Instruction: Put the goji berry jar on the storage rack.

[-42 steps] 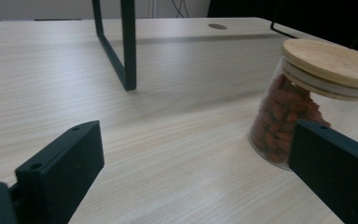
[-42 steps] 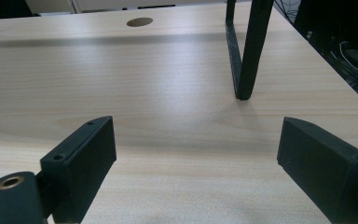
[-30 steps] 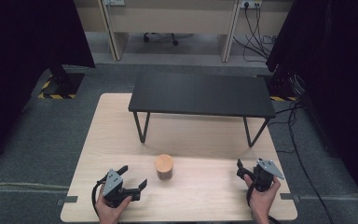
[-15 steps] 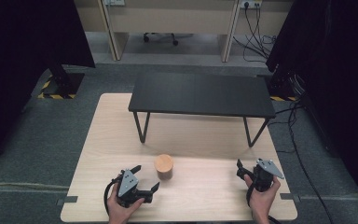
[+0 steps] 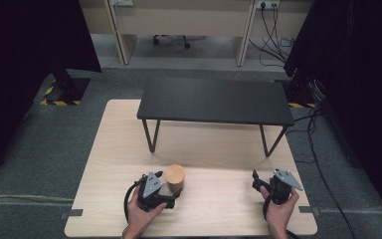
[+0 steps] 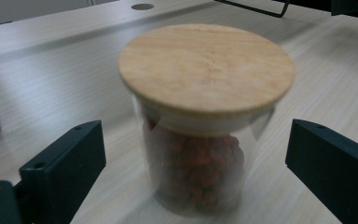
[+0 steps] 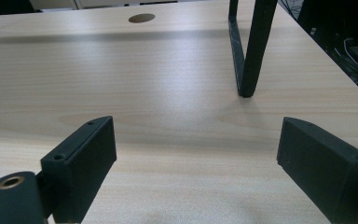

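- My left claw (image 6: 193, 186) is spread wide around the jar (image 6: 200, 140), touching nothing, near on the surface (image 5: 129, 139).
- My right claw (image 7: 200, 182) gapes empty, far right.
- Step, I judge: grasping. Next: close squarely below the lid (image 6: 206, 65).

Both grippers (image 5: 171, 191) (image 5: 255, 178) were black, blocky jaws with screw holes, grey triangular top plates, black trailing cables.

Jar (image 5: 174, 176) on table (image 5: 219, 149), before bench (image 5: 214, 101), between left tongs (image 5: 171, 199) jaws.
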